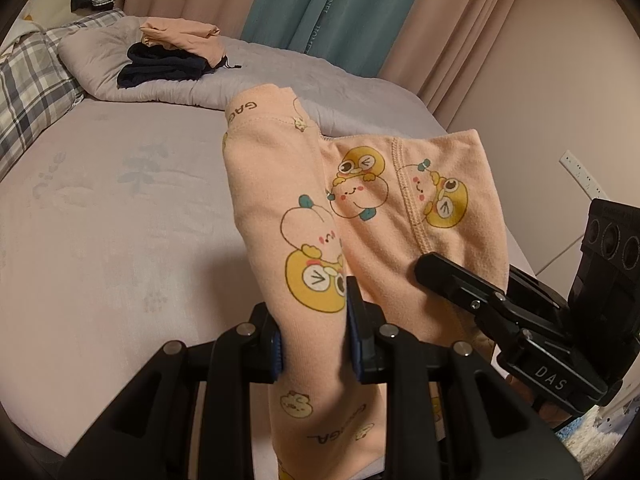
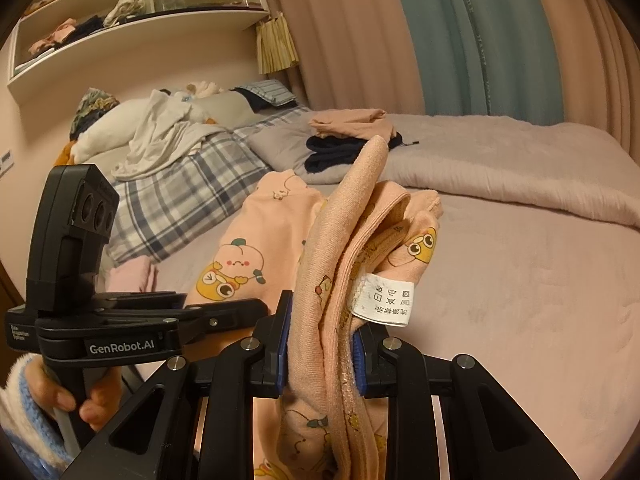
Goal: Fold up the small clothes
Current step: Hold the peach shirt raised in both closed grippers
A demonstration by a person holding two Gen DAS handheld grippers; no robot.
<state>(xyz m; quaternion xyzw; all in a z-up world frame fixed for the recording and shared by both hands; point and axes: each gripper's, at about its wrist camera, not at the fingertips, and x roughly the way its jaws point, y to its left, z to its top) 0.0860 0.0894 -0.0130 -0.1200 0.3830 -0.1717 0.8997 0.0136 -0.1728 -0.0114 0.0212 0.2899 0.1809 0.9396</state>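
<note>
On the bed (image 1: 100, 208), folded clothes (image 1: 172, 56).

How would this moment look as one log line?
left gripper: shut on peach cartoon-print cotton garment | right gripper: shut on garment | garment: lifted over bed

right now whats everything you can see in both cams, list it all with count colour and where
printed garment: one, peach with yellow cartoon prints, held up over the bed between both grippers
care label: one, white, on the garment by the right gripper
folded clothes pile: one stack, navy below and peach on top, on the grey quilt
quilt: one, grey, far side of the bed
bed sheet: one, pale lilac
plaid pillow: one, grey and white, head of the bed
curtains: pink and teal, behind the bed
wall shelf: one, white, holding clothes
left gripper: black, shut on garment
right gripper: black, shut on garment
</note>
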